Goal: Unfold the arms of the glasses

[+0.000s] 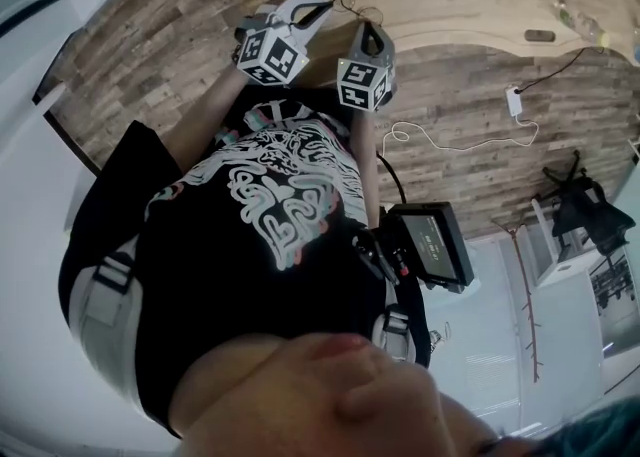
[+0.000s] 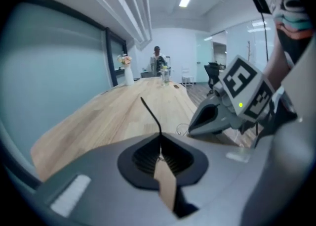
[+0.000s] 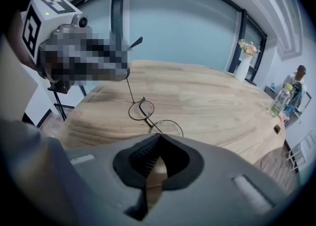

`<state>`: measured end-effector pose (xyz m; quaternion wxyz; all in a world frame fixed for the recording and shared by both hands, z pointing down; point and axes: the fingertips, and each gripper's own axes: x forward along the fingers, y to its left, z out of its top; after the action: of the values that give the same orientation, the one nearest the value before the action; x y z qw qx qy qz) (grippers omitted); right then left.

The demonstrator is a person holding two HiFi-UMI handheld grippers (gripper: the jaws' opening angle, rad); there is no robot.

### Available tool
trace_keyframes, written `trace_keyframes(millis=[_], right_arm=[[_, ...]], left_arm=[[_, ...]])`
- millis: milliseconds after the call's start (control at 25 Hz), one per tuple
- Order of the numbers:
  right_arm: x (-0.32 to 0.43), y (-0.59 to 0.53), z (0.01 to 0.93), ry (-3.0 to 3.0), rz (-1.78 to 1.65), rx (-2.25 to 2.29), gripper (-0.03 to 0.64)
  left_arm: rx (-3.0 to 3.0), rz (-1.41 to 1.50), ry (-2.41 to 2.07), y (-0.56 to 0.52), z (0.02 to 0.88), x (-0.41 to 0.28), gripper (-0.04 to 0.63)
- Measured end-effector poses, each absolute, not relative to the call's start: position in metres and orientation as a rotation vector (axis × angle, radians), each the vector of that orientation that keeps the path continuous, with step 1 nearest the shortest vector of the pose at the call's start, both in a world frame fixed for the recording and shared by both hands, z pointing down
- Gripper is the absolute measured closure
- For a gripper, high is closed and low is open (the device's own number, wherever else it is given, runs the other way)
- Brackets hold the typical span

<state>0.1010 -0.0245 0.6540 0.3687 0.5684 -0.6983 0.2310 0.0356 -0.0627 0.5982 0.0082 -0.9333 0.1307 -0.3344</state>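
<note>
Glasses point(image 3: 148, 119) held between two tools over a pale wood tabletop point(image 3: 212, 96).
The left tool point(image 2: 159, 137) is closed on one thin black arm point(image 2: 150, 113). The right tool point(image 3: 160, 135) is closed on the wire that runs in from the round lenses. In the right gripper view a vase point(image 3: 243, 67) stands at 2 o'clock and a bottle point(image 3: 279, 100) at 3 o'clock. Glass walls ring the room, and the floor point(image 1: 470, 115) is dark planks.
</note>
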Motion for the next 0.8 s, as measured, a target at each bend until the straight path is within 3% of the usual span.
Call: trace_keyframes(millis=[200,640,720,800], right_arm=[[0.095,-0.02,0.655,-1.787,0.598,1.467,0.617],[0.077,-0.023,0.647,-1.823,0.361,1.297,0.611],[0.072,-0.03,0.639,-1.837,0.329,1.283,0.569],[0.07,-0.038,0.634,-1.84,0.296,1.281,0.569]], left_arm=[[-3.069,-1.022,0.549,-0.071,0.604,0.037,0.598],[-2.834,-1.02,0.325,-0.07,0.609,0.05,0.601],[-2.821,-1.022,0.31,-0.07,0.608,0.049,0.6],[-2.816,-1.025,0.3,-0.068,0.608,0.049,0.6]])
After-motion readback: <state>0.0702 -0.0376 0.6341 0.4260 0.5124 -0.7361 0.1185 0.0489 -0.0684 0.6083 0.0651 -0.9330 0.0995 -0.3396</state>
